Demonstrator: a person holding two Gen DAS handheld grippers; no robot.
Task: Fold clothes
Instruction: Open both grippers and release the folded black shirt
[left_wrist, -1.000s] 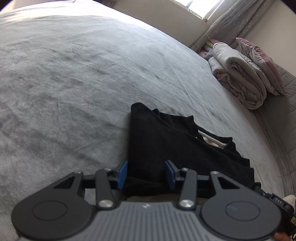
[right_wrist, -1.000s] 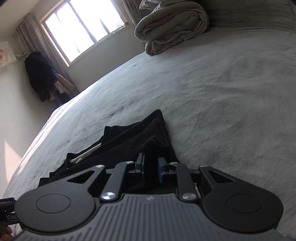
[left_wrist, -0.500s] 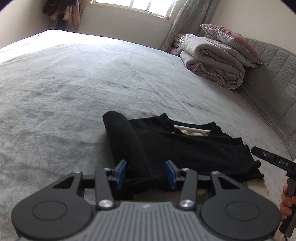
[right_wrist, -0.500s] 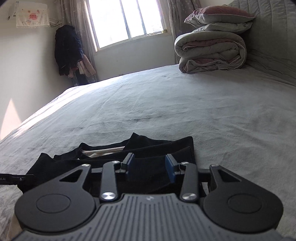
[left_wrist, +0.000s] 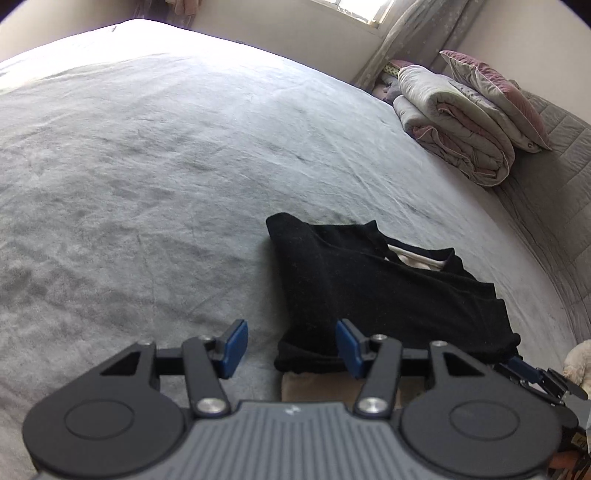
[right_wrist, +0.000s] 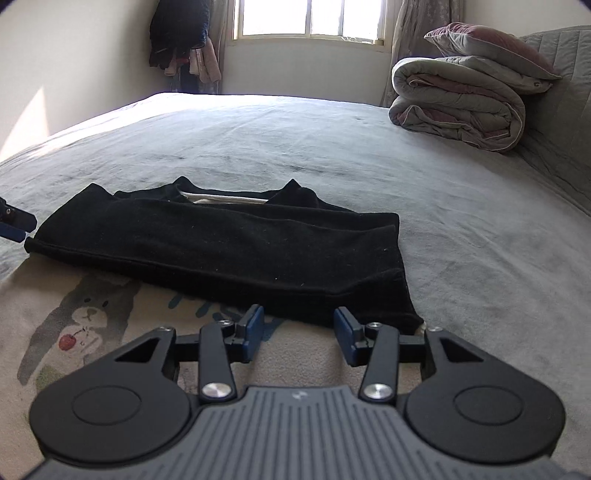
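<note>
both our grippers, left gripper (left_wrist: 291, 345) and right gripper (right_wrist: 298, 330), hang wide open, empty, over the folded black garment (right_wrist: 229, 243) on the bed (left_wrist: 147, 166).

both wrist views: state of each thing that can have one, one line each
black garment: folded into a flat band, lying on the bed, held by nothing
left hand-held gripper: open, at the garment's near left corner
right hand-held gripper: open, just short of the garment's near edge
quilt: rolled, by the headboard
pillow: resting on the quilt
window: curtains drawn aside
</note>
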